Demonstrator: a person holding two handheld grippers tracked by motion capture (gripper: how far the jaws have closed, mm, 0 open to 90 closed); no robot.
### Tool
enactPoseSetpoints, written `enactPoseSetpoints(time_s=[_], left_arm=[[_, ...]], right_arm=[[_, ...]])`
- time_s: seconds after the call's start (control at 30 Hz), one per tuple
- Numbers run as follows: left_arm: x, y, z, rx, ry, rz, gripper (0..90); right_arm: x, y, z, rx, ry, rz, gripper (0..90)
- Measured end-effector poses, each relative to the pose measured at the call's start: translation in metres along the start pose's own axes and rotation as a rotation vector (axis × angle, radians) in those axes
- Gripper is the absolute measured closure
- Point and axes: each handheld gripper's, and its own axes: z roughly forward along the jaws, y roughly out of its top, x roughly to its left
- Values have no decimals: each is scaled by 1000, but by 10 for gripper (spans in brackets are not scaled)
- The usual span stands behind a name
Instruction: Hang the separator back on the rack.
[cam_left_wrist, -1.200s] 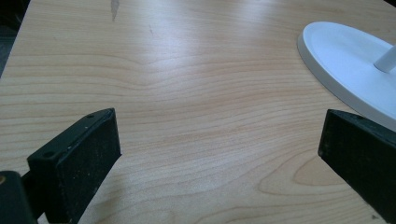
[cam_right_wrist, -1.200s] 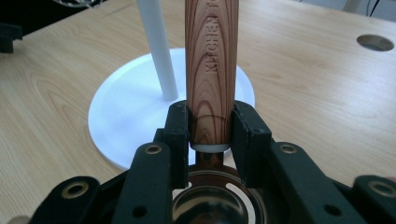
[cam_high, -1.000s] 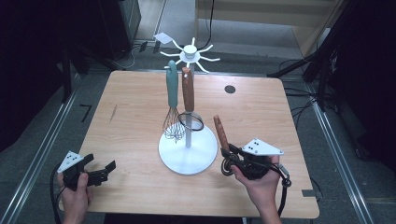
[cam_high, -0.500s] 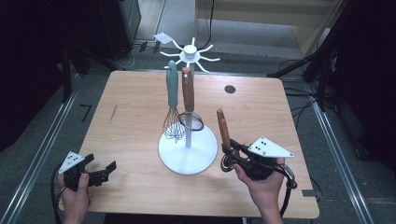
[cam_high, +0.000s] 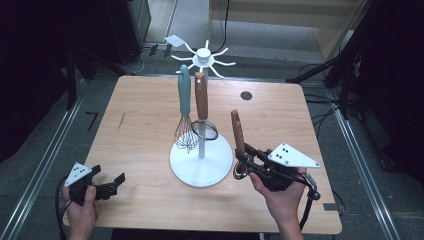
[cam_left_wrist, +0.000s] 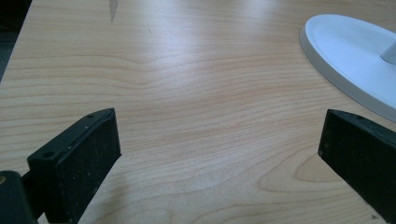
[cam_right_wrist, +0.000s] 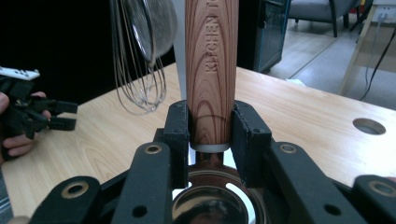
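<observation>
One wooden-handled utensil (cam_high: 238, 131) pinched in my right tongs (cam_high: 246, 159), handle end straight up, metal end low by the white stand (cam_high: 201, 162). The hooks (cam_high: 204, 56) sit up and left of it, so that's my guess. Smooth grain. Left tongs (cam_high: 107, 184) spread, empty, over the desk (cam_high: 140, 125).
</observation>
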Motion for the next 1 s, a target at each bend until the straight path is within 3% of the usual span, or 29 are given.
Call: enactPoseSetpoints(time_s=[0.63,1.0], left_arm=[[-2,0,1,6,5,10,0],[-3,0,1,4,10,17,0]], right_arm=[[13,24,3,-86,32,-26,713],[19,37,2,-123,27,-47,712]])
